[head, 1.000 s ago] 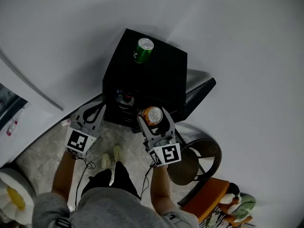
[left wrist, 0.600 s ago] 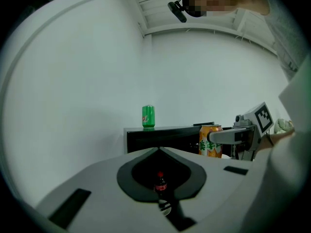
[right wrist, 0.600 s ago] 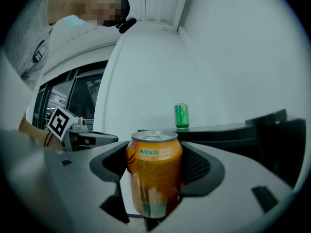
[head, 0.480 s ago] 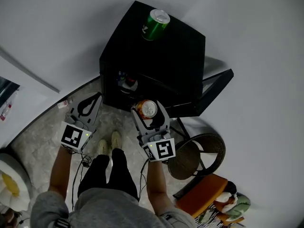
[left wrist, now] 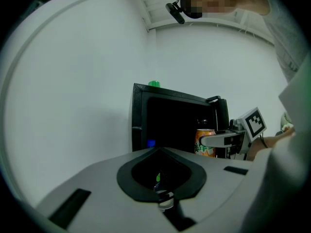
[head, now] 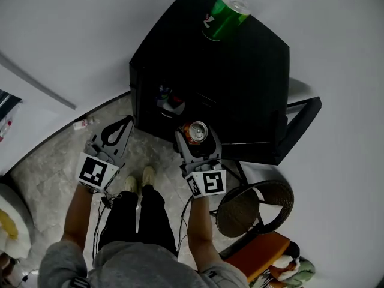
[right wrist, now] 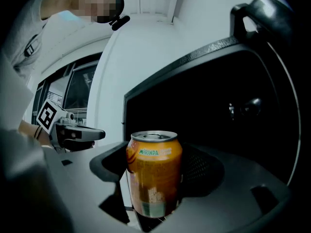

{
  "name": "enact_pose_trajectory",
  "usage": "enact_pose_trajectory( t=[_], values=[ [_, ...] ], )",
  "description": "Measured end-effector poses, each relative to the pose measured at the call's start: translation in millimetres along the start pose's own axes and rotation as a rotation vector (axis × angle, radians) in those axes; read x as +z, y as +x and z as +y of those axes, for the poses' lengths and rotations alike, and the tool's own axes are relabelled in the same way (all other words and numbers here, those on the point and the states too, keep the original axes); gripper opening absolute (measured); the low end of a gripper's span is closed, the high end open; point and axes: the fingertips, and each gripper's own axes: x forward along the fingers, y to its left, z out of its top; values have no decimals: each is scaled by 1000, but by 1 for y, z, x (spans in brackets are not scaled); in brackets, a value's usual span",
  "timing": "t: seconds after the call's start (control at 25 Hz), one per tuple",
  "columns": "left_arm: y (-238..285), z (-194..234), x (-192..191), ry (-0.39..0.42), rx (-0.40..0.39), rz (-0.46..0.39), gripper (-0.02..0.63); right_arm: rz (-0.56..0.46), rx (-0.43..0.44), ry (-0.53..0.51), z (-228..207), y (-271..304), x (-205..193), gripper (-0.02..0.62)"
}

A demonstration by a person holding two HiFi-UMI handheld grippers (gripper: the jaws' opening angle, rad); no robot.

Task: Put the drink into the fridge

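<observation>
An orange Mirinda can (right wrist: pixel 154 171) stands upright between the jaws of my right gripper (head: pixel 197 138), which is shut on it. In the head view the orange can (head: pixel 195 131) hangs just in front of the open black mini fridge (head: pixel 240 83). The fridge door (head: pixel 300 128) is swung open to the right. A green can (head: pixel 225 17) stands on the fridge top. My left gripper (head: pixel 125 122) is left of the fridge opening, shut with nothing in it. The left gripper view shows the fridge (left wrist: pixel 175 125) ahead and the orange can (left wrist: pixel 206 142) at its front.
Inside the fridge, on the left of a shelf, sit a few drinks (head: pixel 171 101). A round wicker stool (head: pixel 252 209) and an orange cushion (head: pixel 258 251) are at the lower right. A small bottle (head: pixel 79 123) lies on the stone floor by the white wall.
The fridge has come nearer and looks larger. My right gripper has carried the orange can closer to the fridge opening. The left gripper has kept its place beside it.
</observation>
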Motion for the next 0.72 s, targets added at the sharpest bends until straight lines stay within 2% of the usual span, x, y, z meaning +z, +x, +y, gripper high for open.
enact_pose_trajectory(
  t=[0.4,0.52,0.72],
  values=[
    [22,33,-64,9,74,-15,5,26,-11,-9,-29,40,-79,333],
    [27,35,-81,-2,78,3,5,40,-15,-4,-37,49,-102,333],
    [31,42,-98,-6,99,7,5,53,-9,-4,-42,64,-127,333]
  ],
)
